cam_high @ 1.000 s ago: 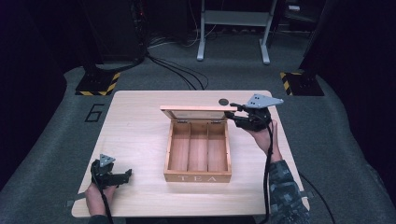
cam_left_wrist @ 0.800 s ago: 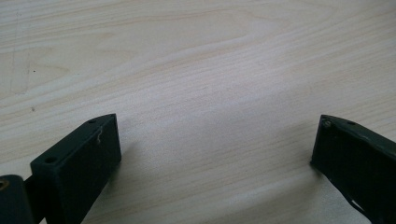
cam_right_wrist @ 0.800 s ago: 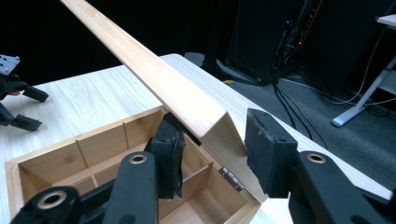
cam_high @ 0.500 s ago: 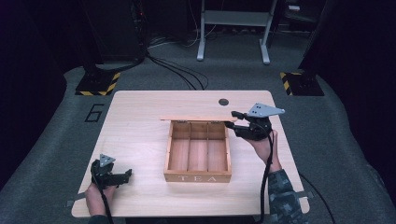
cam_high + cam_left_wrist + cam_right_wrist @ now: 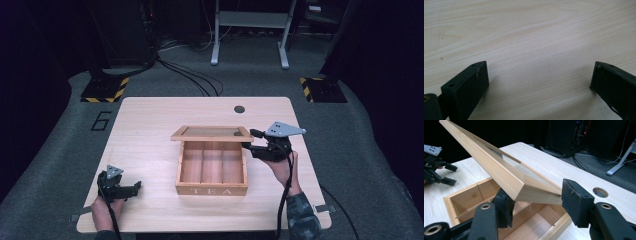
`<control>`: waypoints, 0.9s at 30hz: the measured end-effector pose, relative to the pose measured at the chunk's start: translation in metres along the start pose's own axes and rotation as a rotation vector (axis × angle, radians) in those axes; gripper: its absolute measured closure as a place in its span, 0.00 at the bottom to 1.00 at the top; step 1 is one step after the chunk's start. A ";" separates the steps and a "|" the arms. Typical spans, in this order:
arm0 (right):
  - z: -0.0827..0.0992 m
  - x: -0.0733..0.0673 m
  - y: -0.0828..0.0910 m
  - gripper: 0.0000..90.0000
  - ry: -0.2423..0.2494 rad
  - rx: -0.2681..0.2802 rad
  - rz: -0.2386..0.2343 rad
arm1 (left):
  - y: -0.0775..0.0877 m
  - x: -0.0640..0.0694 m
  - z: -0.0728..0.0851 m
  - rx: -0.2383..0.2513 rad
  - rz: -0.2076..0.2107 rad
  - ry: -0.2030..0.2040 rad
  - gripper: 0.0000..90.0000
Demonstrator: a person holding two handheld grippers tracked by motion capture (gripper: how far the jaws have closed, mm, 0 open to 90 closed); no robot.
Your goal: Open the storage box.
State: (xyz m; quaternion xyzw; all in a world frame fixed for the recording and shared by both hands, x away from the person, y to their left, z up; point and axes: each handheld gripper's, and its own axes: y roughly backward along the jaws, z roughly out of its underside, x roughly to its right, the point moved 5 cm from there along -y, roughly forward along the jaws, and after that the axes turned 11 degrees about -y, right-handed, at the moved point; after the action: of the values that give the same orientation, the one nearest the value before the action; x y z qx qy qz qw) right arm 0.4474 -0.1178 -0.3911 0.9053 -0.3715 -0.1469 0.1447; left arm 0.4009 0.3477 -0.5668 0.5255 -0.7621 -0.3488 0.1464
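A wooden tea box [image 5: 212, 189] with three compartments stands mid-table, "TEA" on its front wall. Its glass-paned lid [image 5: 212, 133] hangs half lowered over the back of the box. My right gripper [image 5: 251, 139] is at the lid's right front corner. In the right gripper view the lid [image 5: 499, 170] slants up to the left, and my right gripper [image 5: 537, 195] is shut on its corner, one jaw under the frame and one against its end. Below it the box [image 5: 454, 202] is open. My left gripper [image 5: 135, 189] rests low at the near left, open over bare tabletop [image 5: 536, 37].
A round cable hole [image 5: 239, 109] lies in the table behind the box. The table's edges are near both hands. Dark floor with cables and a metal stand [image 5: 250, 30] lies beyond the far edge.
The lid has swung down from nearly upright to a low tilt, and my right gripper has come down and nearer with it. The left gripper has stayed put.
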 end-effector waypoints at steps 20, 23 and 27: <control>0.036 -0.011 0.002 0.43 -0.087 -0.014 0.017 | 0.000 0.000 0.000 0.001 0.000 -0.001 0.01; 0.042 -0.013 0.001 0.43 -0.098 -0.014 0.022 | 0.000 0.000 0.000 -0.001 0.001 0.002 0.01; 0.052 -0.015 0.000 0.41 -0.106 -0.023 0.033 | 0.000 0.000 0.000 0.003 -0.005 0.000 0.02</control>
State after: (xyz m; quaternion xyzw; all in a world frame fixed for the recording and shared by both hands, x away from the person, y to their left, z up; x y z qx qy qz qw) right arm 0.4180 -0.1149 -0.4360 0.8882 -0.3918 -0.1967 0.1375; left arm 0.4009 0.3473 -0.5667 0.5274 -0.7613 -0.3483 0.1447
